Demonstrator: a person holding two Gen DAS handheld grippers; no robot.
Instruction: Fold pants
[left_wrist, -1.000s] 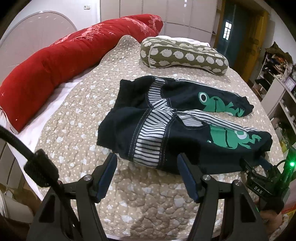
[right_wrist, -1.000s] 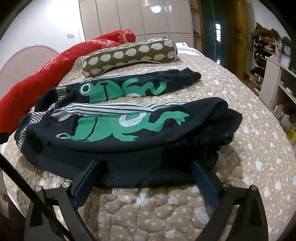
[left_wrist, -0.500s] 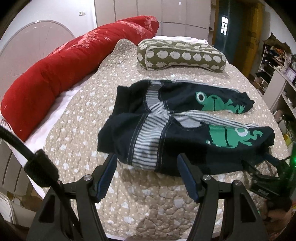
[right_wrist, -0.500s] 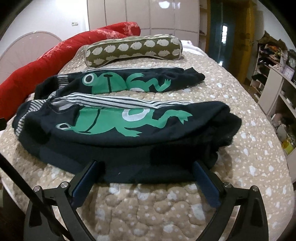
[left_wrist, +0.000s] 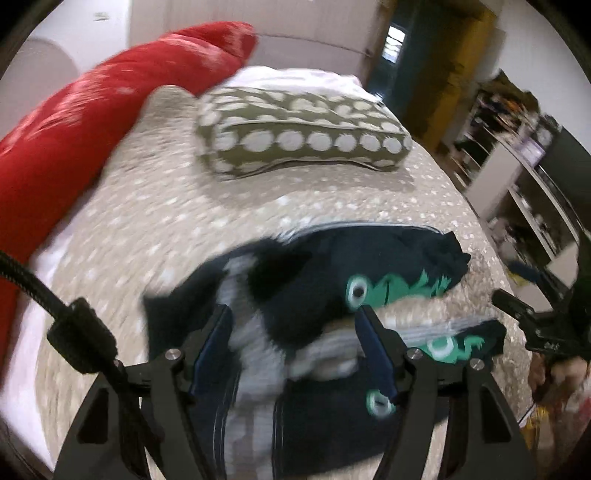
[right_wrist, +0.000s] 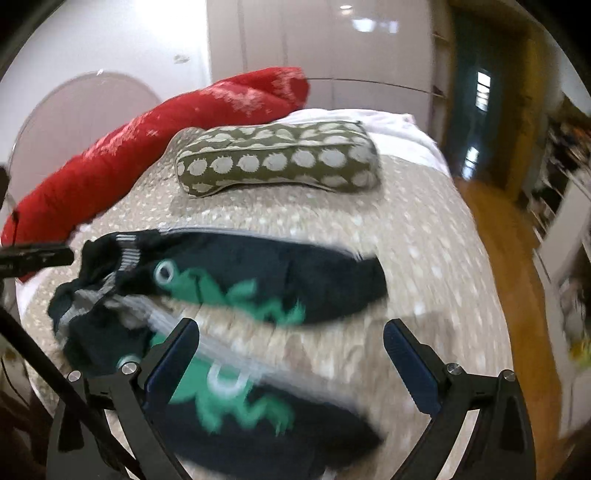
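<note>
- Blue-padded fingers of the left tool (left_wrist: 293, 347) stand apart, gripping nothing, above the striped waistband end of the pants (left_wrist: 317, 295).
- Blue pads of the right tool (right_wrist: 291, 354) are likewise spread wide and empty, poised over the nearer leg with its green frog print (right_wrist: 236, 398).
- Dark navy pants lie on the beige quilted bed (right_wrist: 424, 236), both legs pointing the same way, a strip of quilt showing between them; motion blur hides the finer folds.
- Beyond the pants, well apart, sits an olive pillow with pale spots (right_wrist: 277, 158).
- A long red bolster (left_wrist: 74, 122) lies along the bed's far left edge.
- Shelves (left_wrist: 517, 184) stand off to the right.
</note>
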